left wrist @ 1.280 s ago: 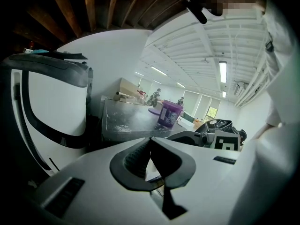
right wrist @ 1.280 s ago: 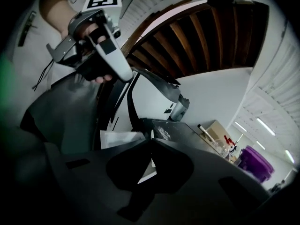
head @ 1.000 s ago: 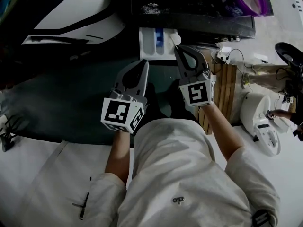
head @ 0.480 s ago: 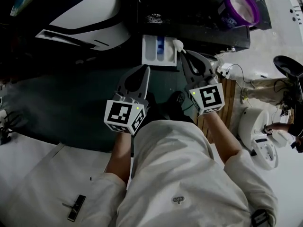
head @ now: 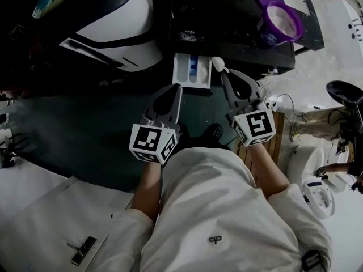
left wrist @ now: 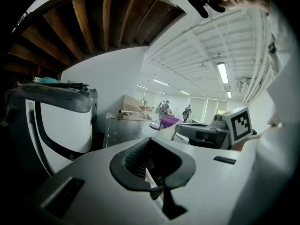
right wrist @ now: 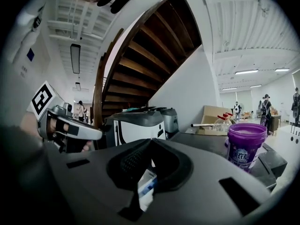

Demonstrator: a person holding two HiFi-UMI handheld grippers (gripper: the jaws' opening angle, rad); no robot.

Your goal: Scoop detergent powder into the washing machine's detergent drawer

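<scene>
The white detergent drawer (head: 184, 72) stands pulled out of the dark machine (head: 227, 16), with a blue compartment in its middle. A purple tub of powder (head: 280, 21) sits open on the machine's top, also seen as the tub (right wrist: 246, 146) in the right gripper view. My right gripper (head: 223, 72) is shut on a small white scoop (head: 218, 64), whose bowl hangs just off the drawer's right front corner. My left gripper (head: 174, 89) is shut with nothing in it, below the drawer's front edge.
A white-and-black appliance (head: 116, 33) stands left of the drawer, also seen as the appliance (right wrist: 140, 125). A wooden slatted stand (head: 278, 140) and cables lie to the right. A white device (head: 317, 191) sits on the floor at the far right.
The head view has tilted further over the machine, so the tub shows more fully. Both grippers stay shut and keep about the same places beside the drawer.
</scene>
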